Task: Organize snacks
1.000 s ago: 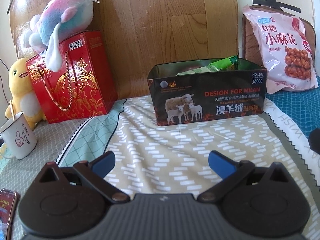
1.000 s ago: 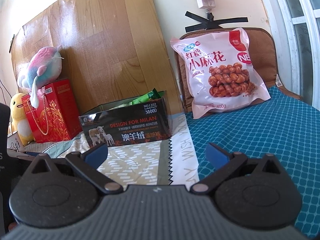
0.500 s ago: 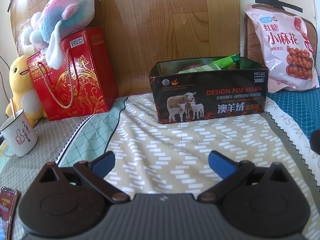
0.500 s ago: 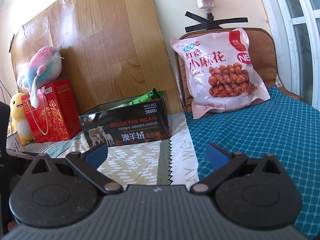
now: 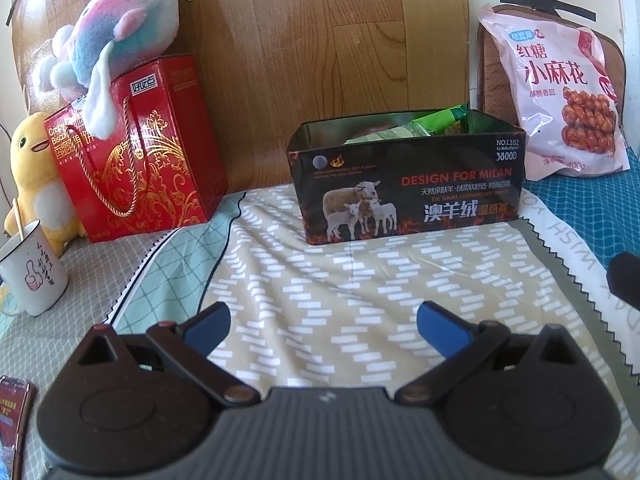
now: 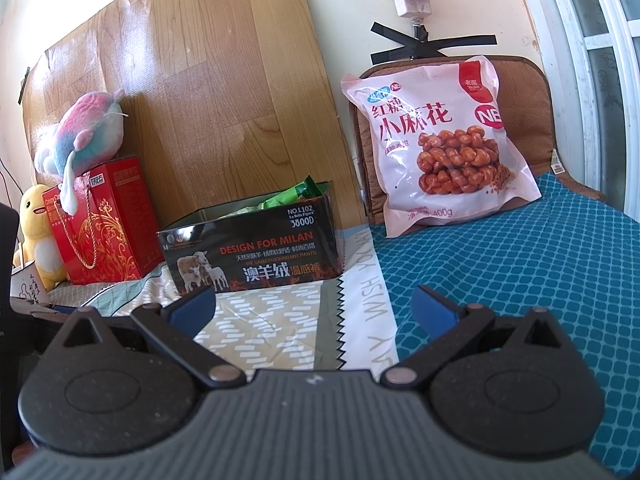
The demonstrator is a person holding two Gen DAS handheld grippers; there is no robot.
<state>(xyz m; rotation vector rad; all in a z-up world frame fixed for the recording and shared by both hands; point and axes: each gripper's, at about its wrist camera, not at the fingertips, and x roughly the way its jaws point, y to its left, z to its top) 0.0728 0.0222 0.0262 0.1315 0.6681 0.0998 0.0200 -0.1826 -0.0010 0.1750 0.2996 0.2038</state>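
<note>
Both grippers hang low over the bed, and each one has its jaws spread wide with nothing between them. The left gripper point(image 5: 322, 322) is above the beige patterned sheet point(image 5: 360, 280), and the black box point(image 5: 408, 188) with sheep on its front stands straight ahead of its jaws, well apart from them, near the wooden board point(image 5: 320, 40) at the back edge of the bed. The box is without lid and green snack packets point(image 5: 436, 122) stick out at its right rear corner.

The right gripper point(image 6: 314, 308) is over the border where the beige sheet meets the blue patterned cover point(image 6: 540, 272). From it the black box point(image 6: 256, 248) lies ahead and to the left of the jaws, while the big pink snack bag point(image 6: 440, 148) lies ahead and to the right, far from the fingertips. This bag leans upright against a brown cushion point(image 6: 524, 120) in the back right corner of the bed, just beside the box but not touching it.

At the back left corner stands a red gift box point(image 5: 136, 148) with a pastel plush toy point(image 5: 120, 36) on top, then a yellow duck plush point(image 5: 32, 176) and a white mug point(image 5: 32, 268) at the left edge
</note>
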